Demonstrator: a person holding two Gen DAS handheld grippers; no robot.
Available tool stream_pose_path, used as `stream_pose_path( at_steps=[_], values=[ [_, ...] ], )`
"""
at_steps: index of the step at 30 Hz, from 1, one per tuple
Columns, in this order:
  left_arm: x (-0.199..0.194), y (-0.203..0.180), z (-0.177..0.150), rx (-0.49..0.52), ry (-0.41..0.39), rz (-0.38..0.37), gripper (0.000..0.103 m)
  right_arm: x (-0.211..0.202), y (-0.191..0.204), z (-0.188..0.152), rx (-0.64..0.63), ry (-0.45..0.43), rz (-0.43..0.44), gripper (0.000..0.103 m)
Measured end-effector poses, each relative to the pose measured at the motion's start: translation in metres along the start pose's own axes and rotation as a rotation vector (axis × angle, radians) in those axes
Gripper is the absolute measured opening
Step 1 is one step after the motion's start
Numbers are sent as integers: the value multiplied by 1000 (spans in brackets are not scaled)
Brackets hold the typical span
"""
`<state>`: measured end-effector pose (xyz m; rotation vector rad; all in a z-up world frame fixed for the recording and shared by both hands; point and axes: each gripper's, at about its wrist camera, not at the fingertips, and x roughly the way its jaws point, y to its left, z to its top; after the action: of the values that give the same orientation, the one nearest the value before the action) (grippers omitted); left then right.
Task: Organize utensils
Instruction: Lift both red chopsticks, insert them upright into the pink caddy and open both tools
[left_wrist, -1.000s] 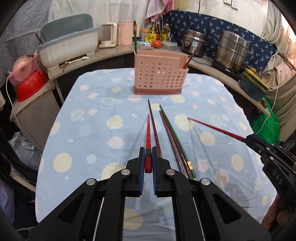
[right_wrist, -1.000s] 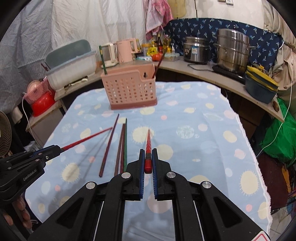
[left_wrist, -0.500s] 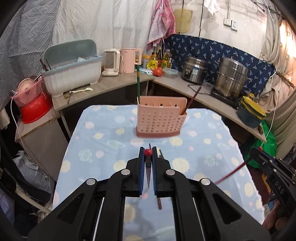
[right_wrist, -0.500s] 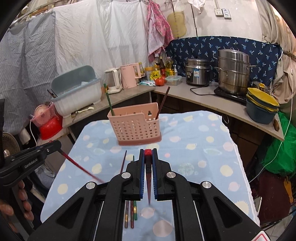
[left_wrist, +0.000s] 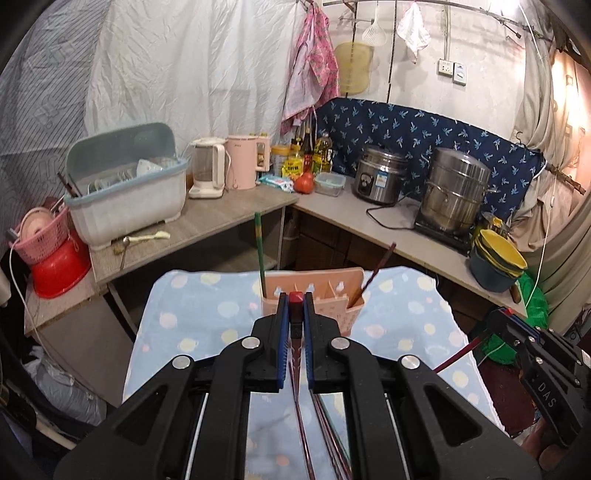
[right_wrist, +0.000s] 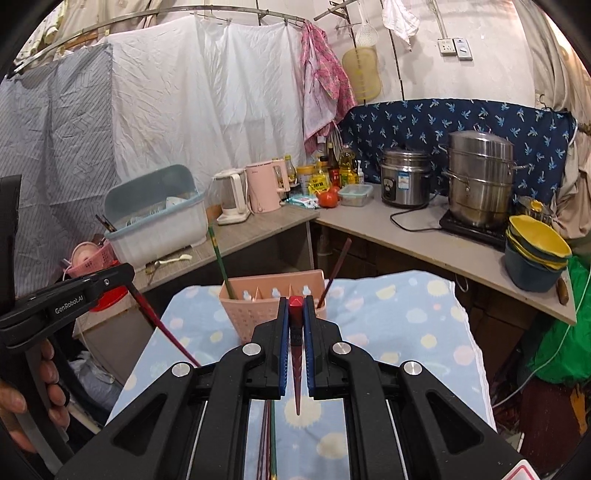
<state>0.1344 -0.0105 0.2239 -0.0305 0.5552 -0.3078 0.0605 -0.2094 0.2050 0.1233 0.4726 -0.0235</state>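
Red chopsticks, one in each of your tongs. Your left tongs (left_wrist: 295, 306) are clamped on a red chopstick (left_wrist: 295, 297) near its thick end, which sticks up just past the tips, while the thin end slopes down and back toward you, so the long axis runs steeply. Same story on the right: your right tongs (right_wrist: 295, 306) pinch the second red chopstick (right_wrist: 296, 350), blunt end up, pointed tip hanging down over the spotted blue cloth (right_wrist: 406, 325) on the surface. Both sit in the air above that cloth, short of the pink basket (right_wrist: 258, 314). That basket holds a green chopstick (right_wrist: 218, 254) leaning left in the left end and a brown chopstick (right_wrist: 338, 266) leaning right at the right end. More loose chopsticks (left_wrist: 328, 424) lie on the cloth below your left tongs, pointing roughly toward the basket.
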Motion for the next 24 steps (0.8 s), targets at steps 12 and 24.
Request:
stream_pose_path(
  at_steps=[12, 24],
  values=[
    [29, -16, 104, 35, -126, 5, 7, 58, 13, 101, -47, -108, -9, 7],
    [94, -1, 133, 34, -123, 79, 7, 128, 32, 137, -29, -119, 26, 7]
  ],
)
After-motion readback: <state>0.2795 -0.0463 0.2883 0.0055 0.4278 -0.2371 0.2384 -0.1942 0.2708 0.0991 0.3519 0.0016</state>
